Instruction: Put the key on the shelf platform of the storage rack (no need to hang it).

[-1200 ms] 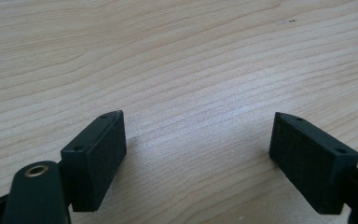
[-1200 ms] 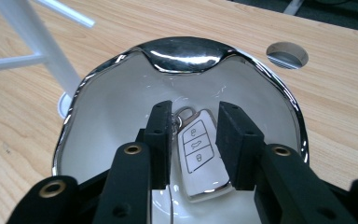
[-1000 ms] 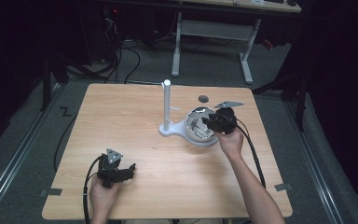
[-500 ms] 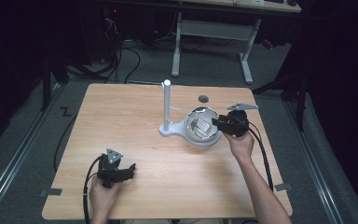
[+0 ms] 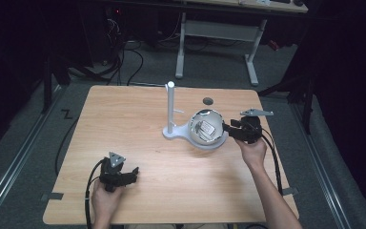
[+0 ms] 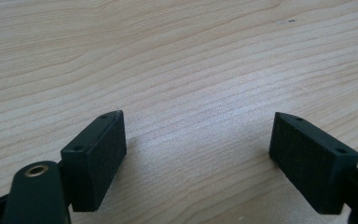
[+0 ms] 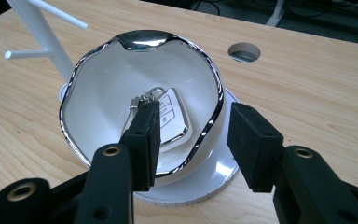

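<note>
Right gripper point(image 5: 229, 130) sits at the right rim of the white chrome-edged bowl point(image 7: 102, 79), jaws have just been opening and stand apart, one jaw inside the rim, one outside, nothing pinched. Car key fob point(image 7: 170, 114) with its ring lies loose in the bowl bottom; bowl rests on the base of the white stand point(image 5: 171, 107). Left gripper point(image 5: 124, 174) released, jaws wide over bare wooden table point(image 6: 177, 60) near the front left edge

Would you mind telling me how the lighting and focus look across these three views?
High view: table lit, surroundings dark. Right gripper view: bowl rim throws bright glare; key fob sharp. Left gripper view: near pads slightly soft, pale sheen on the wood between them.
</note>
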`<state>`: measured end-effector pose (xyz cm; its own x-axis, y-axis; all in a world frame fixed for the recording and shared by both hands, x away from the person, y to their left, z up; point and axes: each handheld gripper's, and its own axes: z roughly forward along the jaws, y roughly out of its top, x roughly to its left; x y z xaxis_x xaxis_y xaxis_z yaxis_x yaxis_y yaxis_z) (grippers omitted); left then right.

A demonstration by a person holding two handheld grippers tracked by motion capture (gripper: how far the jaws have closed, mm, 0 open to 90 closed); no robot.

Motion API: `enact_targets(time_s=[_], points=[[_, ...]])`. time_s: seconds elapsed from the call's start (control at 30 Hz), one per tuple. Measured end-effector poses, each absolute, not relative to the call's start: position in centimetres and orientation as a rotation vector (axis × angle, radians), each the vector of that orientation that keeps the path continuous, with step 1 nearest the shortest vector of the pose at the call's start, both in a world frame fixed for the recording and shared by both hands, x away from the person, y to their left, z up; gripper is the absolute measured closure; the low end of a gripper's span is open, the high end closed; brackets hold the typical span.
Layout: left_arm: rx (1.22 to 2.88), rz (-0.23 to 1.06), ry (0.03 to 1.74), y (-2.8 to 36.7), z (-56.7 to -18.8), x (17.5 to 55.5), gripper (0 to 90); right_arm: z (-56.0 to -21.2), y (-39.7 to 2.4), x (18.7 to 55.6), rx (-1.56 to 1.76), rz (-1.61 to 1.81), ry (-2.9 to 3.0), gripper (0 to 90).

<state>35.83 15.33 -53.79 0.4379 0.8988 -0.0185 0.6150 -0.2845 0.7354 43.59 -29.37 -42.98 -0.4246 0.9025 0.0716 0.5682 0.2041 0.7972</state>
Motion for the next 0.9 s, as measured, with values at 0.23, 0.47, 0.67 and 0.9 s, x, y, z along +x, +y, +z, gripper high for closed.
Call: enact_targets(time_s=[0.23, 0.47, 0.67, 0.9], points=[[2.011, 0.534, 1.269, 15.3, -53.8, 35.8, 19.1, -42.6, -30.0, 42.6, 1.363, 1.111, 2.045, 54.7], [2.011, 0.534, 1.268, 15.3, -53.8, 35.8, 19.1, -42.8, -31.0, 41.9, 1.375, 1.094, 2.032, 54.1], [2.011, 0.534, 1.268, 15.3, -53.8, 35.8, 19.1, -43.1, -32.1, 40.8, 1.394, 1.085, 2.032, 53.5], [2.012, 0.534, 1.268, 15.3, -53.8, 35.8, 19.1, -43.3, -33.1, 39.8, 1.416, 1.106, 2.008, 53.4]])
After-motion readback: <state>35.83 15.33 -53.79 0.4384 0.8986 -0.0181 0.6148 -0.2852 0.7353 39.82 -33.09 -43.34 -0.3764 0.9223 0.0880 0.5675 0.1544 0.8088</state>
